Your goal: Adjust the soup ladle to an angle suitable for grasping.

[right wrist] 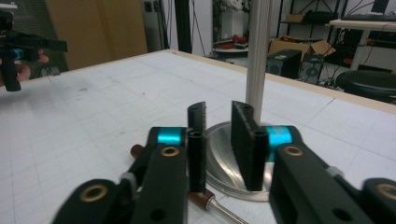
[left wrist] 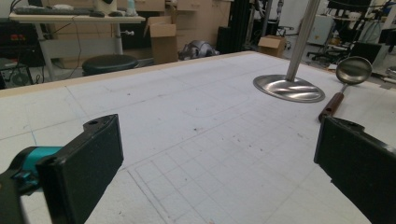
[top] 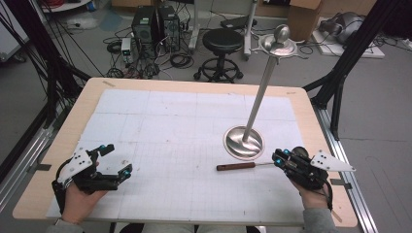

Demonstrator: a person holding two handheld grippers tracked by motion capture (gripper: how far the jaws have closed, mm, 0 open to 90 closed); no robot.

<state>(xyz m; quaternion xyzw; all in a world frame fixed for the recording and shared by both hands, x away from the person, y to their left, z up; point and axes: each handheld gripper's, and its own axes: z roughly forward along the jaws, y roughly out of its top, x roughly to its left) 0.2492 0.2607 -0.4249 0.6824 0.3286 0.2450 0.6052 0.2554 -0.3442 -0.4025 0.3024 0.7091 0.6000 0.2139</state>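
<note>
Wood-handled ladle (top: 235, 166) lies on the tabletop (top: 170, 121) beside the stand (top: 240, 145), under the right gripper (top: 277, 158), whose fingers (right wrist: 243, 140) stand nearly together grasping nothing, so straddle the thin shaft squarely before clenching; the left gripper (top: 116, 160) gapes released.

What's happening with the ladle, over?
Left gripper open, empty. Right gripper narrow gap, nothing between jaws, above the ladle. Metal stand close beside ladle.
</note>
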